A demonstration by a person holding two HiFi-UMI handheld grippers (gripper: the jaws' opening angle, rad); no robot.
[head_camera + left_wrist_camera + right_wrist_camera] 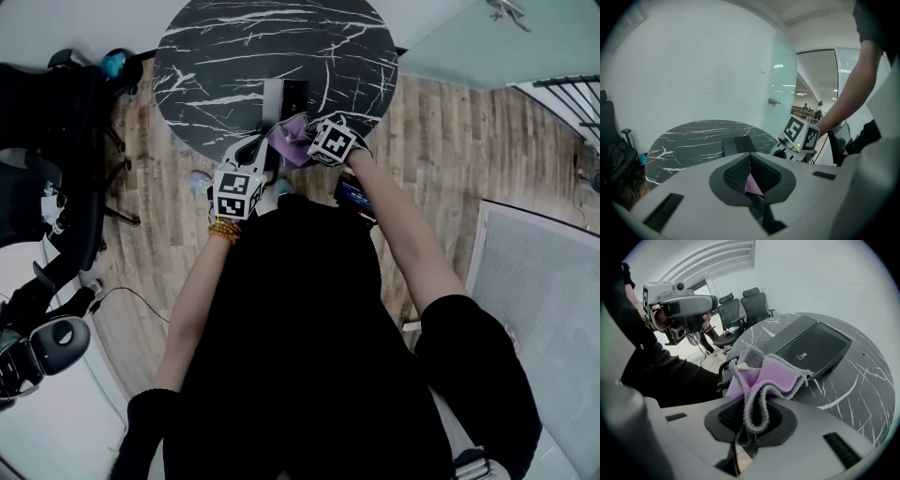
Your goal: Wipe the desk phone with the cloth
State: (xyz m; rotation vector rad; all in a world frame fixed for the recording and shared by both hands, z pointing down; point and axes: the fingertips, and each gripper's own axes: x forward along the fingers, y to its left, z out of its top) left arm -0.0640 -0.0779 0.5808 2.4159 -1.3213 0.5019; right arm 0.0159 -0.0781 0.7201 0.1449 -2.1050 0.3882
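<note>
Jaws first: the right gripper (pixel 750 414) is clamped on a bunched fold of the purple cloth (pixel 776 373), which flops out ahead of it toward the desk phone (pixel 813 345). On the left gripper (pixel 750 171) the jaws are pressed together. A sliver of purple shows low in the gap, and I can't tell if it's nipped or just sitting behind. Cloth looks soft, light and floppy, so I'd guess it needs a wad left hanging free as the wiping face. Phone looks like stiff, light plastic that could skid, so bracing its body, not the coiled cord (pixel 723 373), seems smart. It sits mid-frame on the round black marble worktop (pixel 234 56) in the head view, just beyond both grippers. Both forearms reach up-frame from the bottom, converging over the near rim.
</note>
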